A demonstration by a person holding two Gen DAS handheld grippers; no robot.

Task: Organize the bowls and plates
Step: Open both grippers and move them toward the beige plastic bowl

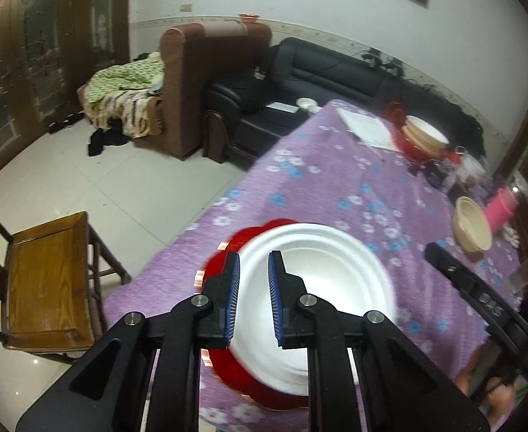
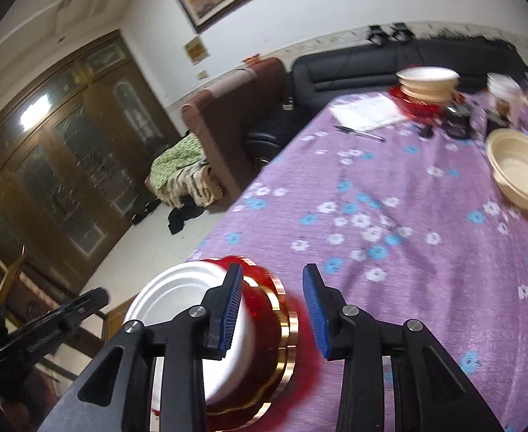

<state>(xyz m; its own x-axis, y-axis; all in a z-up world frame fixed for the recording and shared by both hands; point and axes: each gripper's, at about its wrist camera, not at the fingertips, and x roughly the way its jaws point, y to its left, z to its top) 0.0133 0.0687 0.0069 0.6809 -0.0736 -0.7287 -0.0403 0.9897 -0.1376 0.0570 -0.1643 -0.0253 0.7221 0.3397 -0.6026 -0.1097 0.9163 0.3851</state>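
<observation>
A white bowl [image 1: 321, 280] sits on a stack of red, gold-rimmed plates [image 1: 217, 266] at the near edge of the purple flowered table [image 1: 321, 180]. My left gripper [image 1: 254, 288] is open and empty, hovering over the bowl's left part. In the right wrist view the same bowl [image 2: 177, 288] and red plates [image 2: 278, 309] lie below my right gripper [image 2: 273, 309], which is open with the plates' rim between its fingers. A beige bowl [image 2: 519, 172] stands alone at the right. A further stack of bowls on a red plate [image 2: 426, 82] stands at the far end.
Paper [image 2: 368, 109] and a pen [image 2: 359, 133] lie at the far end, with dark clutter and a pink container [image 1: 503, 208] at the right. A wooden chair [image 1: 44, 280] stands left of the table. Sofas [image 1: 336, 68] stand behind.
</observation>
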